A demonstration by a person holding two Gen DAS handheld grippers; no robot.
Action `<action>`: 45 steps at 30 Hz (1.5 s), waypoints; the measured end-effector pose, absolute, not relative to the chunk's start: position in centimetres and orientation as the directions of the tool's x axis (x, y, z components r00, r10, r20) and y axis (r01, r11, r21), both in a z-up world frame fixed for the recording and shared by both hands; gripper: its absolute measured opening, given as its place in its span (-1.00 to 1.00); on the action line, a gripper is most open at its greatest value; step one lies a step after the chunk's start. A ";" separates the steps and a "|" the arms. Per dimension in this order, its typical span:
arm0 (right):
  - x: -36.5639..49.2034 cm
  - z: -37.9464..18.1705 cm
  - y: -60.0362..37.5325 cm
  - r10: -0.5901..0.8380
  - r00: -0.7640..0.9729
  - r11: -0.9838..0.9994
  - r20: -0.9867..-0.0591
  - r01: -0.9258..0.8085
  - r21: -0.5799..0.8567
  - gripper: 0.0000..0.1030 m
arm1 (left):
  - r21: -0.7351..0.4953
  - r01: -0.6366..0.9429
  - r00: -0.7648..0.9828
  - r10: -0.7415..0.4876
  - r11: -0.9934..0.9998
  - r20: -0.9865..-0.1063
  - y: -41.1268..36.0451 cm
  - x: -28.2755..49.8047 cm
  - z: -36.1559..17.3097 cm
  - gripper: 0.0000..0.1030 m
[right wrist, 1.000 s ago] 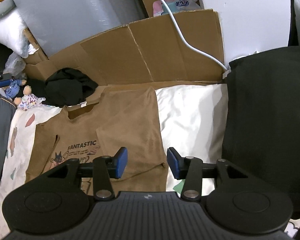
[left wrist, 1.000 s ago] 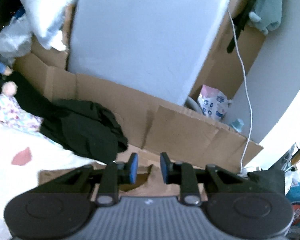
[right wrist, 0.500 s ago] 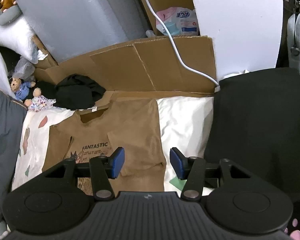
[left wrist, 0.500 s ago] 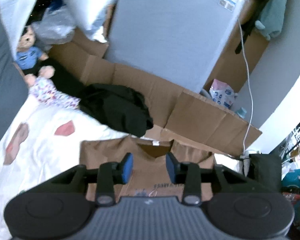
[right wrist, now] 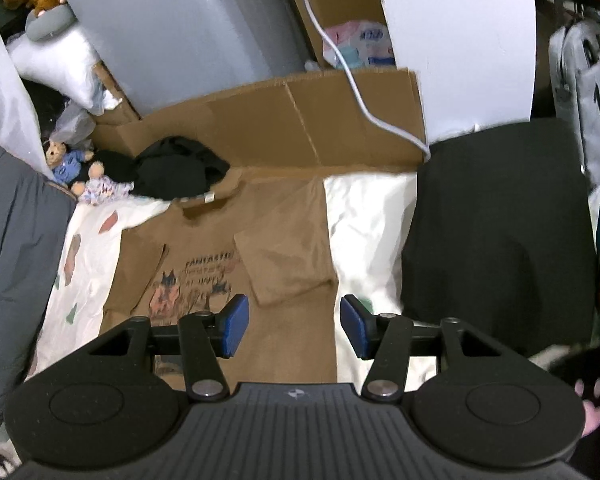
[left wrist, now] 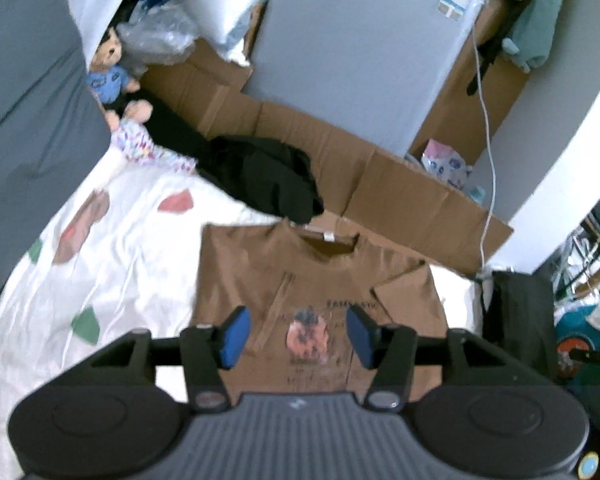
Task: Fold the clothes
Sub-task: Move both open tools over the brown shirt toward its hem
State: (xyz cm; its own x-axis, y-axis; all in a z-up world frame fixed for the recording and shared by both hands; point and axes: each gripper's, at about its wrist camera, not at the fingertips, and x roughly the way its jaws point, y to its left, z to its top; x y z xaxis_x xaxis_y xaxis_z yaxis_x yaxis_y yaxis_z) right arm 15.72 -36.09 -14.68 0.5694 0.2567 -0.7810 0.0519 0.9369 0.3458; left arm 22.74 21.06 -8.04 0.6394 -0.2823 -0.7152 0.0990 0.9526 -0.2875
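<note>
I am in a lived-in bedroom at home, working over a bed with a white patterned sheet. Stuffed toys and a pillow crowd its far edge, with flattened cardboard and a hung backpack beyond.

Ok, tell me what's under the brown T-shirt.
The brown T-shirt lies on a white sheet with coloured patches; its collar end overlaps cardboard. Whatever is directly beneath it is covered.

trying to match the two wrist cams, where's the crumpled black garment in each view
Left wrist: the crumpled black garment lies upper centre, just past the collar of the brown t-shirt.
Right wrist: the garment lies left of centre, again at the shirt's collar.
Shared landmark: the teddy in a blue top, left of the garment in both.
</note>
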 end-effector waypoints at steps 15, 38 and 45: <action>11.0 -18.7 -33.0 0.253 0.487 0.946 -0.836 0.055 0.318 0.08 | -0.313 -0.018 0.606 -0.239 0.949 -0.759 25.0 15.7 -12.7 0.13; 10.0 -27.5 -31.8 0.249 0.304 0.960 -0.919 0.051 0.277 0.08 | -0.341 -0.106 0.430 -0.266 0.934 -0.863 25.1 12.8 -23.9 0.13; 10.2 -28.6 -31.5 0.240 0.272 0.962 -0.932 0.059 0.265 0.08 | -0.339 -0.143 0.406 -0.257 0.930 -0.877 26.6 12.1 -24.9 0.13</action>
State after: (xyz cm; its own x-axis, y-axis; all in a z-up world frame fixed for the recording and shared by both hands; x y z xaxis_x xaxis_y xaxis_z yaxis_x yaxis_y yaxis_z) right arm 10.16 -31.45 -28.60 0.2716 0.2399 -0.9320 0.0590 0.9625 0.2649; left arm 12.10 26.62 -24.89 0.4058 -0.2568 -0.8771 -0.1433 0.9300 -0.3386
